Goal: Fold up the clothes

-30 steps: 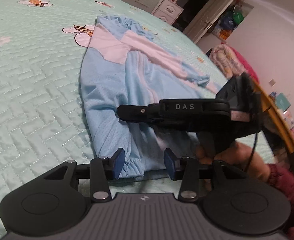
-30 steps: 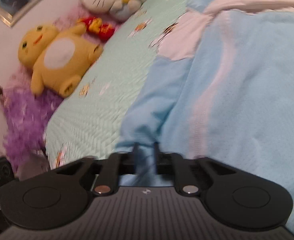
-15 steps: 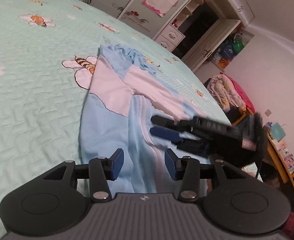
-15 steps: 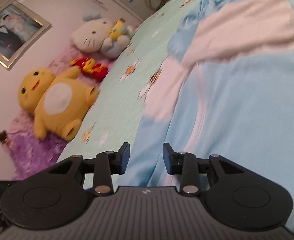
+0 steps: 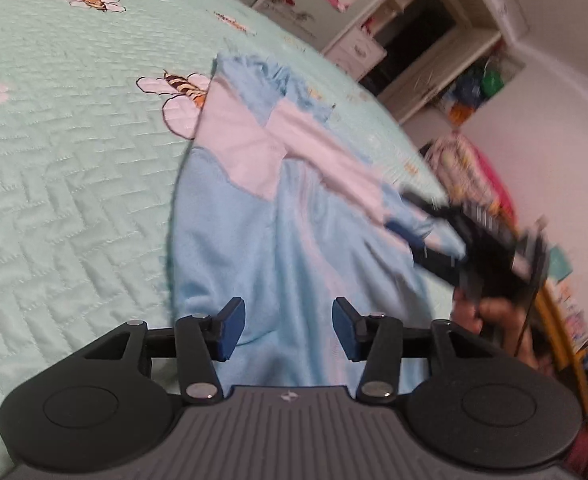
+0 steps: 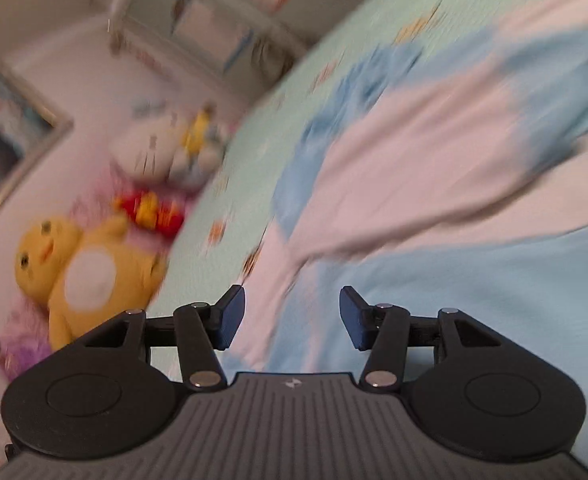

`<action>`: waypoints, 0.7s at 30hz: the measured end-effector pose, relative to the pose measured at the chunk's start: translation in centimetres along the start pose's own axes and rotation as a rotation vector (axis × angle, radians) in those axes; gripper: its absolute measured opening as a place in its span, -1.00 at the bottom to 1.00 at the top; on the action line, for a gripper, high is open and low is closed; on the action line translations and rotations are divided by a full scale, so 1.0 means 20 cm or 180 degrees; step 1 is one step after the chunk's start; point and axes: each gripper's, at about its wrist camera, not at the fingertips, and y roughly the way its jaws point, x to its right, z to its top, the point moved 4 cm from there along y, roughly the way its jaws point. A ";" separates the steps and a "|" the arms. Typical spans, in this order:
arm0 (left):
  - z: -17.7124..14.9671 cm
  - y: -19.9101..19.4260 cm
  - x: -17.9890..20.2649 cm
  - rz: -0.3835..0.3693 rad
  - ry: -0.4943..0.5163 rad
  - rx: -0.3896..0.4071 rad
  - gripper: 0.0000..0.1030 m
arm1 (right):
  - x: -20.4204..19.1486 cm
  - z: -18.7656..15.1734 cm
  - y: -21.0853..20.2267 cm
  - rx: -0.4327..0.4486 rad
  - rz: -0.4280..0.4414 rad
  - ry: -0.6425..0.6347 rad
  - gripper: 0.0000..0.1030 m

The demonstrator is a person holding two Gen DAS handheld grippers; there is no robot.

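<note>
A light blue and white garment [image 5: 261, 216] lies on the mint green quilted bedspread [image 5: 61, 152], partly folded, with a white panel across its upper part. My left gripper [image 5: 289, 328] is open and empty, hovering over the garment's near hem. My right gripper [image 5: 418, 240] shows blurred at the garment's right side, open. In the right wrist view the right gripper [image 6: 291, 318] is open and empty above the garment [image 6: 474, 288], near the edge between white and blue cloth.
Plush toys lie at the bed's head: a yellow one [image 6: 89, 276] and a white cat one [image 6: 165, 152]. A framed picture [image 6: 9, 140] hangs on the wall. White cabinets and shelves [image 5: 410, 40] stand beyond the bed, with a cluttered heap [image 5: 470, 168] at right.
My right gripper let go of the blue cloth, opened, and swung away to the garment's right side. My left gripper stayed open and rose slightly over the hem.
</note>
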 end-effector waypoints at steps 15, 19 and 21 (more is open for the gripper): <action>0.00 0.05 0.08 0.0088 -0.0302 0.0070 0.09 | 0.63 0.40 -0.45 0.0890 -0.0773 0.0646 0.25; 0.00 0.08 0.10 0.0142 -0.0292 0.0040 0.10 | 0.70 0.49 -0.36 0.0851 -0.0856 0.0738 0.27; -0.01 0.09 0.10 0.0151 -0.0280 0.0016 0.10 | 0.71 0.53 -0.32 0.0816 -0.0847 0.0798 0.28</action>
